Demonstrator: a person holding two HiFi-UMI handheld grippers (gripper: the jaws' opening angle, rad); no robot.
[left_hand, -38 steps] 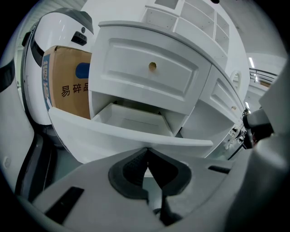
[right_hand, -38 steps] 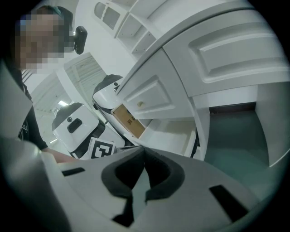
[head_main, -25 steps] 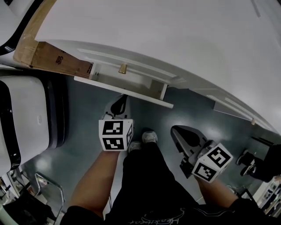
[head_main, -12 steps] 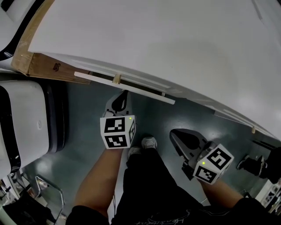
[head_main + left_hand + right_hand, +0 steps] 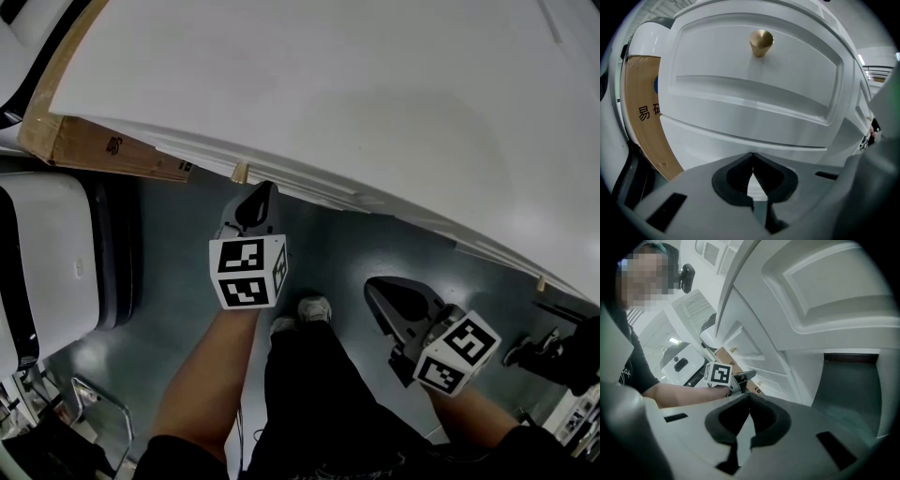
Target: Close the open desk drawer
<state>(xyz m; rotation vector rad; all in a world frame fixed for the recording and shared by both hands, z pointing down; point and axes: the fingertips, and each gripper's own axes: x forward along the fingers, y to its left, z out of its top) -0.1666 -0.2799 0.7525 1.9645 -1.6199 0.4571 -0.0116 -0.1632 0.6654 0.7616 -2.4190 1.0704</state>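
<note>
White desk [image 5: 328, 94], drawer [image 5: 754, 93] seemingly closed, left gripper [image 5: 751, 159] and right gripper [image 5: 749, 399] fingers together, empty.

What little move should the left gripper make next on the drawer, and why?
Probably one last gentle nudge straight forward. The left gripper, jaws together, points at the drawer front just below its gold knob. In the head view that front looks almost tucked in under the desk top, though I cannot tell if it is fully shut.
</note>
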